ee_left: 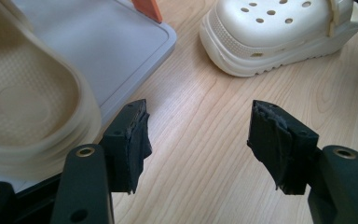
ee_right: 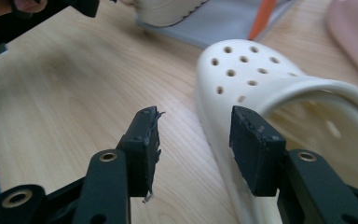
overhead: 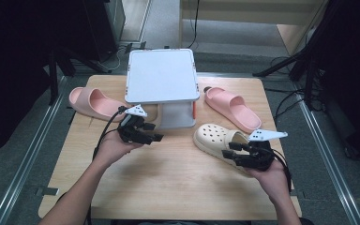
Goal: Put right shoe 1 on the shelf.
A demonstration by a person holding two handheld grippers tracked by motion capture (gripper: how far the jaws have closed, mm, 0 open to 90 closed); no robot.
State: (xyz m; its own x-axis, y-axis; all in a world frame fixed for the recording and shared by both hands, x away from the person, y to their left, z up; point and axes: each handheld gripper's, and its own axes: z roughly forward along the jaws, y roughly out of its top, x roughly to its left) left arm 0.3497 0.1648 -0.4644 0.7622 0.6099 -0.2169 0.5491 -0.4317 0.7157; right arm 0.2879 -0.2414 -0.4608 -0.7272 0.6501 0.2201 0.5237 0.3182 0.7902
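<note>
High view: on the wooden table (overhead: 168, 178), the left gripper (overhead: 146, 130) sits just in front of the grey two-tier stand (overhead: 161, 75), and the right gripper (overhead: 236, 152) is at the cream clog (overhead: 213, 138); two pink slides (overhead: 91, 103) flank the stand. Left gripper view: jaws wide apart, holding nothing, over bare wood beside a second cream clog (ee_left: 23, 102) on the stand's base. Right gripper view: jaws part-open, empty, straddling the clog's side wall.

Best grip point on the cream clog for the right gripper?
Probably the near side wall of the cream clog, at the foot opening. The right gripper is open and nearly astride that thin upright rim, so come from the person's side: one jaw inside, one outside.
</note>
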